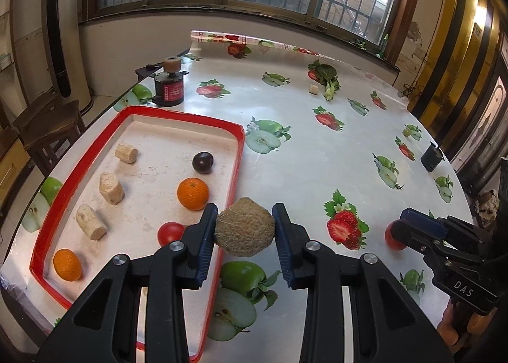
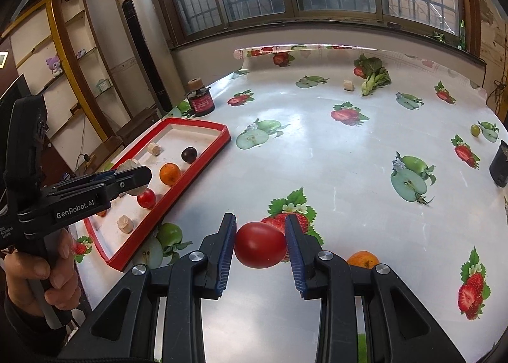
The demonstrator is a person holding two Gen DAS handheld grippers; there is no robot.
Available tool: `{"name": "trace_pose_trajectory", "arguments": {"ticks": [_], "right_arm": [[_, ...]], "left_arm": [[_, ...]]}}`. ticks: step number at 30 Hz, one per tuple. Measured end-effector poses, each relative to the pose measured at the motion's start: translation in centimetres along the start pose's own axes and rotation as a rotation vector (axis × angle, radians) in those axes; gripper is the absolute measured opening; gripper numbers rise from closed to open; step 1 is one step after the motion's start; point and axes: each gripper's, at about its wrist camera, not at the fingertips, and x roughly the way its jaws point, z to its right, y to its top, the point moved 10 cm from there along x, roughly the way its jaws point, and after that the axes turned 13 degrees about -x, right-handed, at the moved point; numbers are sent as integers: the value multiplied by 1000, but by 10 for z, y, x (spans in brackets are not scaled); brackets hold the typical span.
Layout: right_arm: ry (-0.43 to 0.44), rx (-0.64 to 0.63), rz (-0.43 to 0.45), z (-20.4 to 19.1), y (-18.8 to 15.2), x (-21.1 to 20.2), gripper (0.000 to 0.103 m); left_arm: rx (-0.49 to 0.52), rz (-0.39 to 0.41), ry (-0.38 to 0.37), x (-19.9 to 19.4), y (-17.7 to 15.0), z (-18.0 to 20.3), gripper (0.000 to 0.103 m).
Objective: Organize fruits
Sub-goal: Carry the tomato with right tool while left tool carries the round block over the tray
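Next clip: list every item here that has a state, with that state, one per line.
Left gripper: shut on a fuzzy brown fruit, held above the tray's edge.
Right gripper: shut on a red tomato.
Red tray: holds two oranges, a dark plum, a tomato and three corks.
Dark jar: upright, stopper on.
Leafy greens: lying on the table.

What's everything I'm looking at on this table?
Tray: one, red rim, table's left.
Oranges: two in tray; a third on the table by the right gripper.
Plum: one, dark, in tray.
Tomato: one, red, in tray.
Beige chunks: three in tray, one far side.
Greens: far side.
Jar: dark, behind tray.
Left gripper: holds brown husk ball.
Right gripper: holds red tomato.
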Motion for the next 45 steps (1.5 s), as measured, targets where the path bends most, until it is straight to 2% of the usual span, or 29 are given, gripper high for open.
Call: {"name": "trace_pose_trajectory", "arguments": {"ticks": [18,45], "right_arm": [[91,-115,-7,-65,32,27,33],[168,-174,-15,-113,66,61,32]], "left_arm": [[-81,28,55,-17,3,-58,33],[-207,8,89,-27,-5,-135,33]]}}
